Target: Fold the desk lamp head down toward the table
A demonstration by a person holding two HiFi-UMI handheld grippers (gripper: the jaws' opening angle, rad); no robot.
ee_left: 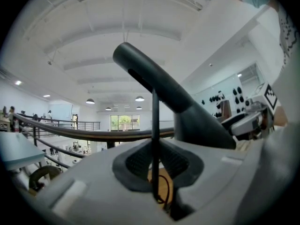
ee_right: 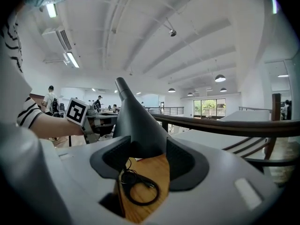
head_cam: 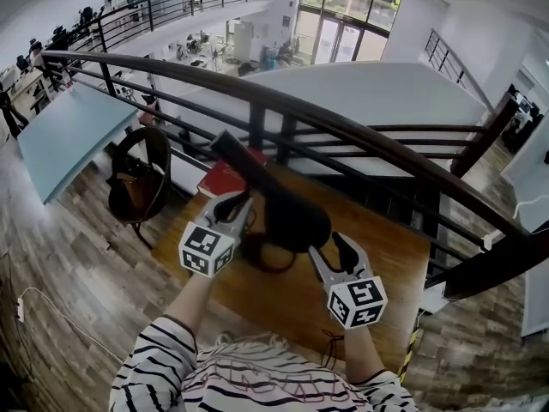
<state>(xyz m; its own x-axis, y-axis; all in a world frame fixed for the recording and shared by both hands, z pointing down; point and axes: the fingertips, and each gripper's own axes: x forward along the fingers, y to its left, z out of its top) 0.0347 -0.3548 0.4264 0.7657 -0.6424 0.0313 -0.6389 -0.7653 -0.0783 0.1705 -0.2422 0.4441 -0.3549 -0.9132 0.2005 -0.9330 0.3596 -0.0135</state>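
The dark desk lamp stands on the wooden table (head_cam: 386,256). Its head (head_cam: 287,213) is a long cone: the narrow end points up and to the left, the wide end sits low on the right. My left gripper (head_cam: 236,204) is shut on the lamp's thin upright stem (ee_left: 154,125), which runs straight between its pads (ee_left: 136,161). My right gripper (head_cam: 330,247) has the wide end of the lamp head (ee_right: 136,125) between its pads (ee_right: 180,158), both pressing on it. The left gripper's marker cube (ee_right: 77,110) shows in the right gripper view.
A coiled black cable (ee_right: 138,186) lies on the table under the lamp. A red book (head_cam: 219,180) sits at the table's far left corner. A dark curved railing (head_cam: 360,131) runs just behind the table. A bag on a chair (head_cam: 137,183) stands to the left.
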